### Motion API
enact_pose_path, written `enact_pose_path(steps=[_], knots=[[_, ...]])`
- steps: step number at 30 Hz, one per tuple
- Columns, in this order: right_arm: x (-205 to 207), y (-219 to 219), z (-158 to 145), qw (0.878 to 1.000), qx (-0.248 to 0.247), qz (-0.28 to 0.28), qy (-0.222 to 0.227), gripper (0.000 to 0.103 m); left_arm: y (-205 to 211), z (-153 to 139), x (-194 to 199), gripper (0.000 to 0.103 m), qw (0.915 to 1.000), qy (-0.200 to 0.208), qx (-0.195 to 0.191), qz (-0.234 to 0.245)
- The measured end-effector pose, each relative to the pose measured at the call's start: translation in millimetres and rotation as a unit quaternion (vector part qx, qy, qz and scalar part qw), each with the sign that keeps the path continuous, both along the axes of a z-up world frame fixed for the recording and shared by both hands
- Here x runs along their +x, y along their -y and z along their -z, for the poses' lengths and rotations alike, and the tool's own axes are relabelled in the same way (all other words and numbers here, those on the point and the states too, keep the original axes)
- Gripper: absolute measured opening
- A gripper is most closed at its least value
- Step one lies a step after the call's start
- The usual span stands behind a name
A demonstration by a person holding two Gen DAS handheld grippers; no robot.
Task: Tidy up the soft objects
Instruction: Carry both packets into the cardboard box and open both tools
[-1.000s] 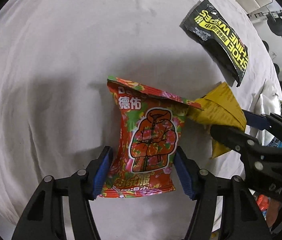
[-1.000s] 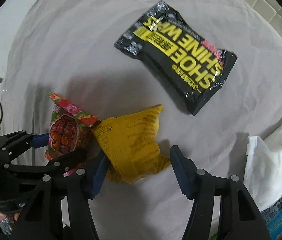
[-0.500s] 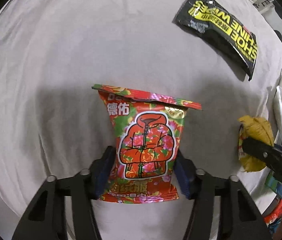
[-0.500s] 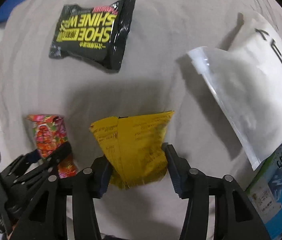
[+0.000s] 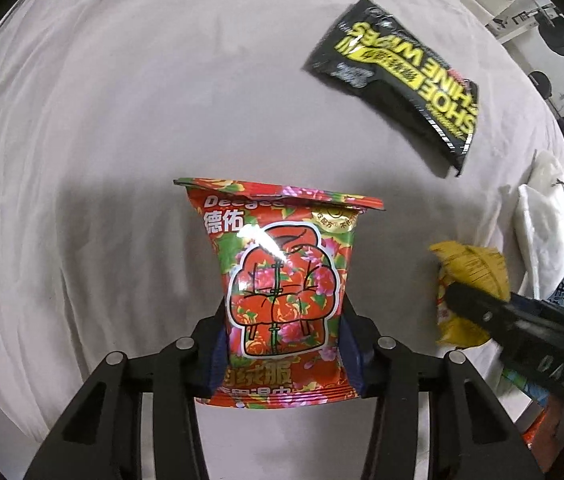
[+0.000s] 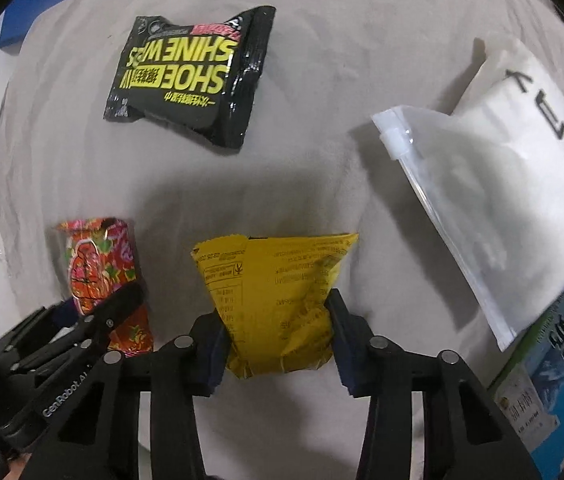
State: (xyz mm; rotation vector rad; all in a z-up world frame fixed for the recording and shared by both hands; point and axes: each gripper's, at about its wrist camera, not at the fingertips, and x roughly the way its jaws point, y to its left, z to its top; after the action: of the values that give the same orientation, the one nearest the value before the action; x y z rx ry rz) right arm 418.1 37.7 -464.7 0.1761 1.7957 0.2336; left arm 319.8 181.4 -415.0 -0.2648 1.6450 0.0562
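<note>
Left gripper [image 5: 280,354]: jaws pinch the red floral packet [image 5: 282,292] across its lower half, pads pressed into both side edges. Right gripper [image 6: 278,338]: jaws clamp the yellow packet [image 6: 278,300] near its crumpled bottom end.

Change noted: one second ago both grippers stood open around their packets, and the two packets overlapped at a corner. Half a second ago they were already separated, with the jaws closing in. The jaws are now narrower again, and both packets are visibly squeezed at the waist. The packets hang well apart and appear raised off the pale cloth [image 5: 102,140], judging by the shadows beneath them. Judgement: both grasps are secured and the pair is separated, so each packet is ready to be carried to its place.

Orientation: the red floral packet has its long axis along the fingers, its sealed top edge pointing away from the left gripper and its printed face toward that camera. The yellow packet likewise runs along the fingers, flaring to its wide sealed end away from the jaws, fine-print side toward the right camera.

Surroundings: the black shoe-wipes pack [image 6: 190,80] lies flat on the cloth beyond both packets, clear of them. A white zip bag [image 6: 494,208] rests to the right, leaning against a blue and green box [image 6: 562,360].
</note>
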Motion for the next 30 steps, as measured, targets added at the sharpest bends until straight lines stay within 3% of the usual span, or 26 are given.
enact_pose_path(steps=[8,16,25,30], knots=[[-26,-14,-27,0.998,-0.043,-0.020,0.050,0.044,6,-36,-6,0.043,0.9994,0.034,-0.005,0.006],[-56,1,-101,0.992,-0.040,-0.020,0.122,0.044,21,-98,-29,0.043,0.9952,0.095,-0.018,0.014],[-101,54,-180,0.985,-0.006,0.004,0.172,0.044,77,-181,-55,0.043,0.9825,0.175,-0.034,0.056],[-127,107,-221,0.980,0.006,0.036,0.195,0.044,125,-218,-65,0.043,0.9733,0.203,-0.058,0.091]])
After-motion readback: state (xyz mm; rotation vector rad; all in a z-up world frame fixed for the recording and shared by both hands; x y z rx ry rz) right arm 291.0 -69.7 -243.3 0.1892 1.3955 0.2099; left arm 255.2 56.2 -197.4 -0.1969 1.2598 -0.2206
